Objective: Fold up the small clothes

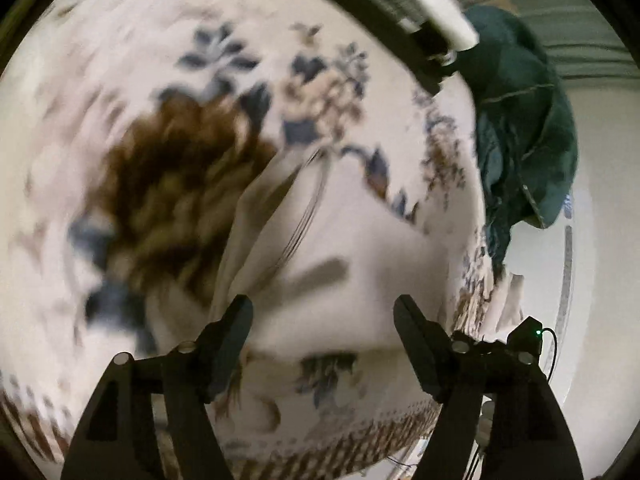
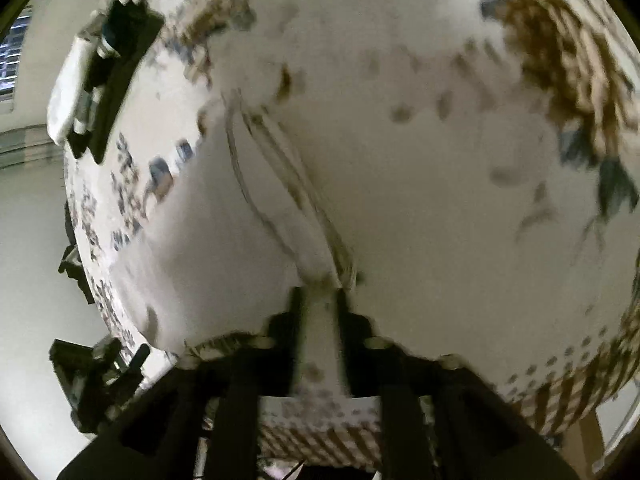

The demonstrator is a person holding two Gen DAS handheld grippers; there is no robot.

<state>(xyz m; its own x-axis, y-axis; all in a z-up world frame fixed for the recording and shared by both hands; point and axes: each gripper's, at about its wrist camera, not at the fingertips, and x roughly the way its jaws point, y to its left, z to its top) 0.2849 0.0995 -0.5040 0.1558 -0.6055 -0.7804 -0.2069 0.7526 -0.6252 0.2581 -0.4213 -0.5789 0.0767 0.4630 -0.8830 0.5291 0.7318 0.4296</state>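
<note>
A white garment lies on a floral tablecloth; both views are motion-blurred. My left gripper is open just above the garment's near part, its fingers either side of it, holding nothing. My right gripper is shut on a bunched edge of the white garment, with cloth pinched between its fingers. The right gripper also shows in the left wrist view, at the top. The left gripper shows in the right wrist view, at the upper left.
A dark green garment lies heaped at the table's far right edge. The tablecloth has brown and blue flowers and a brown checked border. Pale floor lies beyond the table edge. A black device with cables sits lower left.
</note>
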